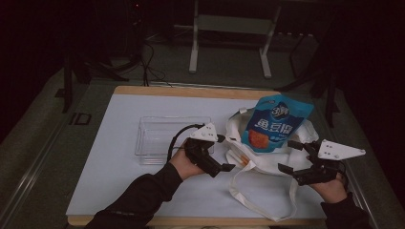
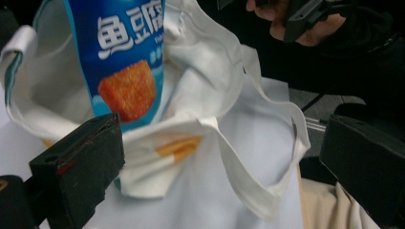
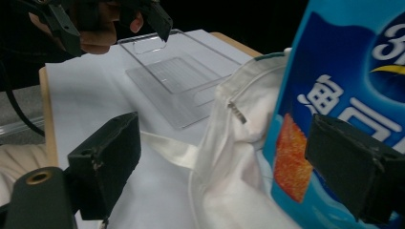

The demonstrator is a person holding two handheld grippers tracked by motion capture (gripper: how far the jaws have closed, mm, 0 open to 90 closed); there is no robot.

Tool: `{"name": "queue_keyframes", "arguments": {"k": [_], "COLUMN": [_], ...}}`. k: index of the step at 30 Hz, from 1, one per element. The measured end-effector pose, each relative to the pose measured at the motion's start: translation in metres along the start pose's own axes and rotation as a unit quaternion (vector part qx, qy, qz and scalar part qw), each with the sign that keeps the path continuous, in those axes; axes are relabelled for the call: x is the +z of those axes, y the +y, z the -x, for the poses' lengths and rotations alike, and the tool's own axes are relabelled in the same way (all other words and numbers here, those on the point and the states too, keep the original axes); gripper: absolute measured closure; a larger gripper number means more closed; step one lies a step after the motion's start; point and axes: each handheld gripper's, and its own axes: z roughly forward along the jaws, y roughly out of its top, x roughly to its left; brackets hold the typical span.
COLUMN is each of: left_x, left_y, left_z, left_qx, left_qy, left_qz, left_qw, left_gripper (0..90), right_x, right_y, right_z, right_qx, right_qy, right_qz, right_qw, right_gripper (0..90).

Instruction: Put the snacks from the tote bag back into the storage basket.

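A white cloth tote bag (image 1: 267, 164) lies at the table's right centre with its mouth open. Out of it stands a blue snack pouch (image 1: 274, 121) with an orange picture. My left gripper (image 1: 225, 153) is open at the bag's left rim. The left gripper view has the bag rim (image 2: 205, 62) and pouch (image 2: 119, 71) just beyond the left gripper (image 2: 219, 143), whose jaws stand wide apart. My right gripper (image 1: 287, 156) is open at the bag's right side. In the right gripper view, bag (image 3: 239, 157) and pouch (image 3: 353, 95) lie ahead of the right gripper (image 3: 224, 143).
A clear plastic tray (image 1: 162, 136) sits left of the bag on the white table sheet (image 1: 119, 181). The bag's strap (image 1: 258, 200) loops toward the front edge. Behind the table stand a metal frame (image 1: 229, 43) and floor cables (image 1: 150, 62).
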Motion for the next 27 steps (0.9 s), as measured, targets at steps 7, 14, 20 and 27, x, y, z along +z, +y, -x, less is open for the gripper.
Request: {"name": "queue_keyframes", "arguments": {"k": [7, 14, 20, 27], "left_x": [0.012, 0.023, 0.037, 0.057], "left_y": [0.016, 0.032, 0.04, 0.045], "left_z": [-0.013, -0.028, -0.039, -0.053], "left_qx": [0.003, 0.011, 0.012, 0.009], "left_qy": [0.005, 0.014, 0.017, 0.019], "left_qz": [0.014, 0.028, 0.022, 0.016], "left_qw": [0.9999, 0.9994, 0.9996, 0.9997], "left_gripper": [1.6, 1.6, 1.6, 1.6], "right_x": [-0.006, -0.01, -0.008, -0.006], "right_y": [0.006, 0.005, 0.003, -0.001], "right_z": [0.013, 0.028, 0.042, 0.058], "right_qx": [0.001, 0.012, 0.018, 0.03], "right_qy": [-0.016, -0.026, -0.034, -0.04], "right_qz": [0.003, 0.005, -0.008, -0.018], "right_qw": [0.9999, 0.9996, 0.9992, 0.9986], "right_gripper": [12.2, 12.3, 13.0, 13.4]}}
